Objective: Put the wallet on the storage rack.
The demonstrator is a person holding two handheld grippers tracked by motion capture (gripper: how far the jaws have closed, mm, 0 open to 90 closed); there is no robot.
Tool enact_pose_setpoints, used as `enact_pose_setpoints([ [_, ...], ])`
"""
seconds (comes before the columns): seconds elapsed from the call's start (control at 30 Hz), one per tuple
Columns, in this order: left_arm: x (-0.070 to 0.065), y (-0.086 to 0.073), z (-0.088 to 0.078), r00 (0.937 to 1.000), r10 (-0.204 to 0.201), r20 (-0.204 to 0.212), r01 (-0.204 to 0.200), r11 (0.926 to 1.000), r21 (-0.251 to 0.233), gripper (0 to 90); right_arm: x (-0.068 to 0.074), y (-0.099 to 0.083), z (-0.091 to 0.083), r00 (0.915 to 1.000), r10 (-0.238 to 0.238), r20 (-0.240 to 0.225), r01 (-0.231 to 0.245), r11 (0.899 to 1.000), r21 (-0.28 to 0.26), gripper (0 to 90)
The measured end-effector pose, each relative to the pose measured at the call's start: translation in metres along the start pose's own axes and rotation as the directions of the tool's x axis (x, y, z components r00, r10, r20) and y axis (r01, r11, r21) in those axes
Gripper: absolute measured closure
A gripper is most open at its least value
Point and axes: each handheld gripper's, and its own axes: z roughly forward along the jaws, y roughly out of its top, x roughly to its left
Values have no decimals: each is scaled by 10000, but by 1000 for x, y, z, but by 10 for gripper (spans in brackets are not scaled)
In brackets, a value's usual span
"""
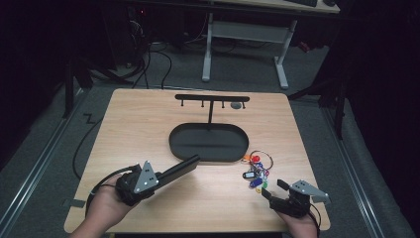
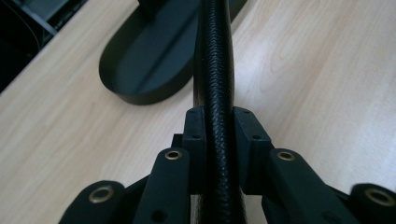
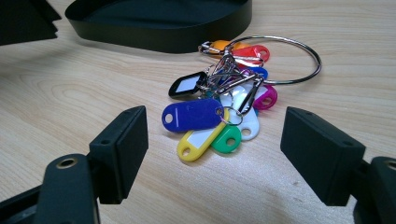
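My left gripper (image 1: 162, 175) (image 2: 218, 135) is shut on a long, flat black thing with a textured edge (image 1: 183, 166) (image 2: 214, 56). It sticks out past the pads toward the black oval tray (image 1: 208, 157) (image 2: 140, 70). The pads press on both of its sides. At the front right, my right gripper (image 1: 273, 189) (image 3: 215, 154) stands open just short of a bunch of coloured key tags on a metal ring (image 1: 256, 171) (image 3: 219, 98). The bunch lies on the table beside the tray's right end (image 3: 159, 35). Nothing sits between the right jaws.
A black T-shaped rack with small hooks (image 1: 212, 98) rises from the tray's far side, with a small grey thing (image 1: 236, 105) by its right end. The wooden table (image 1: 148, 119) ends close behind both hands. Desk legs and cables stand on the floor beyond.
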Motion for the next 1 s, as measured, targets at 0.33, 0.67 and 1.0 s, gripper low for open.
enact_pose_setpoints([
  [0.33,11,27,23,9941,1036,-320,-1049,9935,-434,771,-1,0,-2,10000,-16,-1,16,10000,-42,235],
  [0.67,22,54,54,9865,1624,-213,-1632,9856,-440,771,-4,-3,-9,9999,84,120,-82,9999,-126,235],
  [1.0,44,82,94,9838,1785,-166,-1792,9813,-702,772,-10,-11,-24,9987,288,412,-277,9992,-282,235],
])
